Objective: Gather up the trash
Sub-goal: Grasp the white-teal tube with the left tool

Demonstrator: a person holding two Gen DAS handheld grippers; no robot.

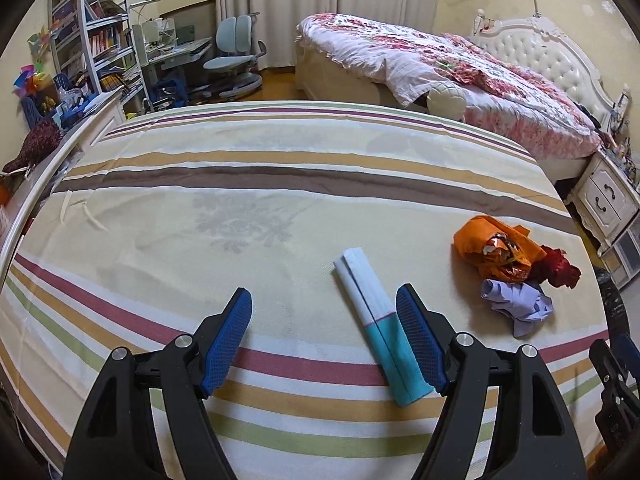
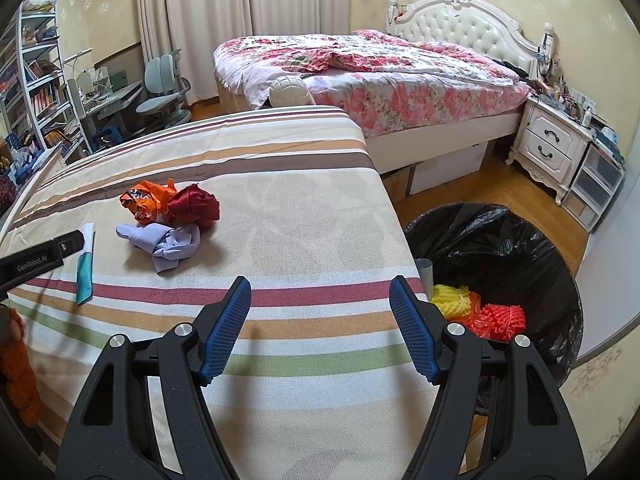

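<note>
Trash still on the striped bed (image 1: 280, 184): teal-white folded pack (image 1: 376, 320) nearest, just beside one finger of the left gripper (image 1: 324, 336), w/ both grippers wide open & holding nothing; right gripper (image 2: 320, 332) hangs over the bed edge. Farther off, orange wrapper (image 2: 142, 200), red wad (image 2: 196, 204) & lilac wad (image 2: 168, 244) lie bunched. Black-lined bin (image 2: 552, 264) beside the bed has yellow & red bits in it, so prob. partway done w/ four pcs left.

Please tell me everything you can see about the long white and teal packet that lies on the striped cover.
The packet is a long, flat, folded wrapper, white along most of its length and teal at the near end, with a thin dark red line where the two colours meet. A crease runs along its length. It looks like paper or thin plastic. It lies flat on the striped cover, slanted, apart from the crumpled pile of trash. The open left gripper is over it; its right-hand pad appears beside the teal end, contact unclear.
</note>
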